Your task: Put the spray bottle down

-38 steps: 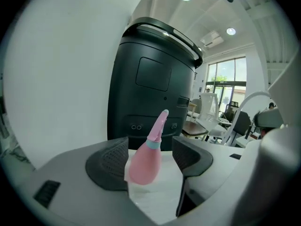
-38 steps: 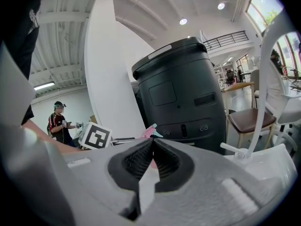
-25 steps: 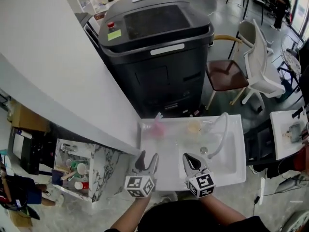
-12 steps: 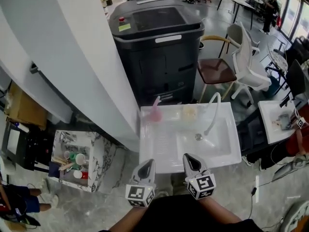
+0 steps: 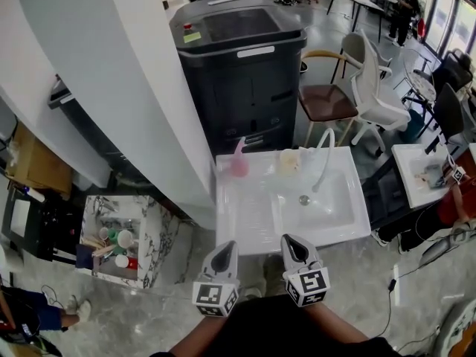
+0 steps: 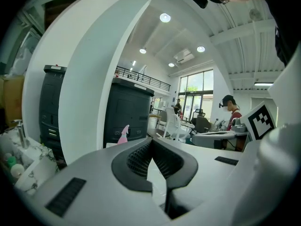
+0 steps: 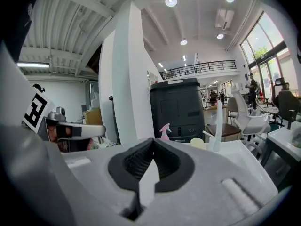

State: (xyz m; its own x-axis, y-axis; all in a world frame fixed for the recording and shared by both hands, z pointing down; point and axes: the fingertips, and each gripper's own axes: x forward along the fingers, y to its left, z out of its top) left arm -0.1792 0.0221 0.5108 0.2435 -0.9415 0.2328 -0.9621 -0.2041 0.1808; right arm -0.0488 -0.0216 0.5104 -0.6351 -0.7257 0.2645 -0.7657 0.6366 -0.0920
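Head view: left gripper (image 5: 226, 253) and right gripper (image 5: 291, 245), both closed and empty, have backed off the sink (image 5: 245, 233); the spray bottle (image 5: 239, 163) stands there, apparently delivered.

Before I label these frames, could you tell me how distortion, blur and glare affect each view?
Head view: wide-angle, so the white pillar bends; the pink spray bottle is small but distinct. Left gripper view: fisheye with black corners, ceiling lamps glaring. Right gripper view: same fisheye, windows washed out.

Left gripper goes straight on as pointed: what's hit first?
Probably the white sink unit's drainboard, since the left gripper tilts slightly down. The pink spray bottle stands farther back, just left of that line. Depth unclear.
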